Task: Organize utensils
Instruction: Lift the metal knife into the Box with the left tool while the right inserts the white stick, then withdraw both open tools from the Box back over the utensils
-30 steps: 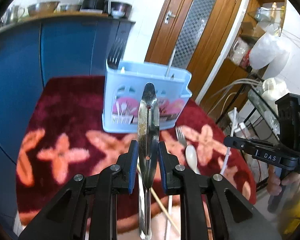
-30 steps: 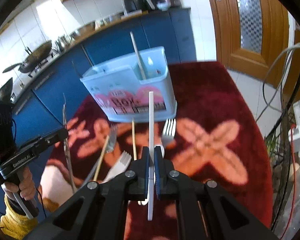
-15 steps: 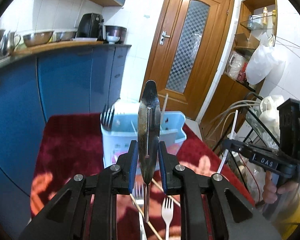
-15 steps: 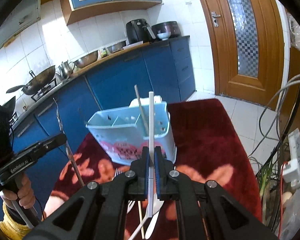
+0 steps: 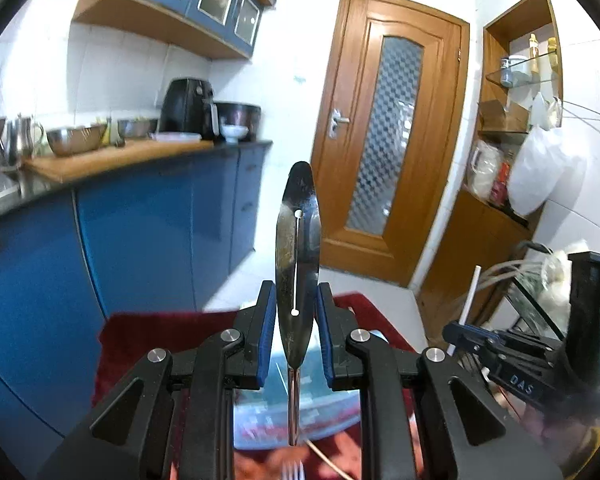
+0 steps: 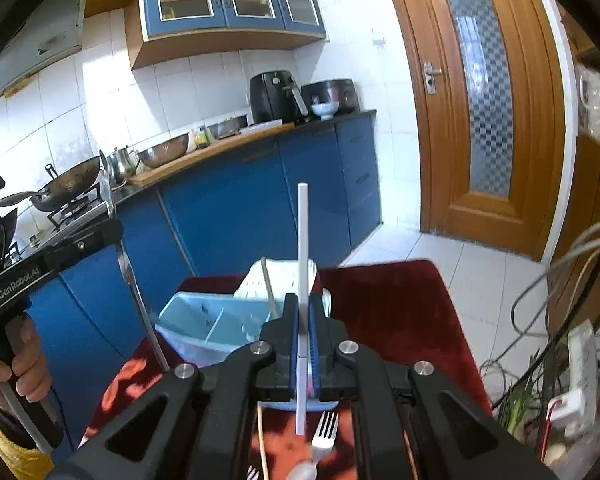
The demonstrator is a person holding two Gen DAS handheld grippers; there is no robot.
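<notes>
My left gripper (image 5: 297, 304) is shut on a flat metal utensil (image 5: 298, 240) whose broad end stands up and whose thin shaft hangs below the pads. My right gripper (image 6: 302, 312) is shut on a white stick (image 6: 302, 240) held upright. Both hover above the light blue utensil holder (image 6: 204, 328), which stands on the red flowered cloth (image 6: 400, 312) with a wooden chopstick (image 6: 270, 292) in it. In the left wrist view the holder (image 5: 276, 400) shows blurred under my fingers. The right gripper (image 5: 454, 330) with its stick appears at the right there; the left gripper (image 6: 112, 232) shows at the left of the right wrist view.
A fork (image 6: 326, 428), a spoon (image 6: 304, 472) and a wooden chopstick (image 6: 262, 440) lie on the cloth near me. Blue cabinets (image 6: 260, 216) with a worktop of pots stand behind the table. A wooden door (image 5: 384, 136) and cables (image 6: 560, 280) are to the right.
Both grippers have risen with their utensils still gripped and tipped up. The holder has slid from the middle to the bottom of both views, and more of the kitchen wall shows.
</notes>
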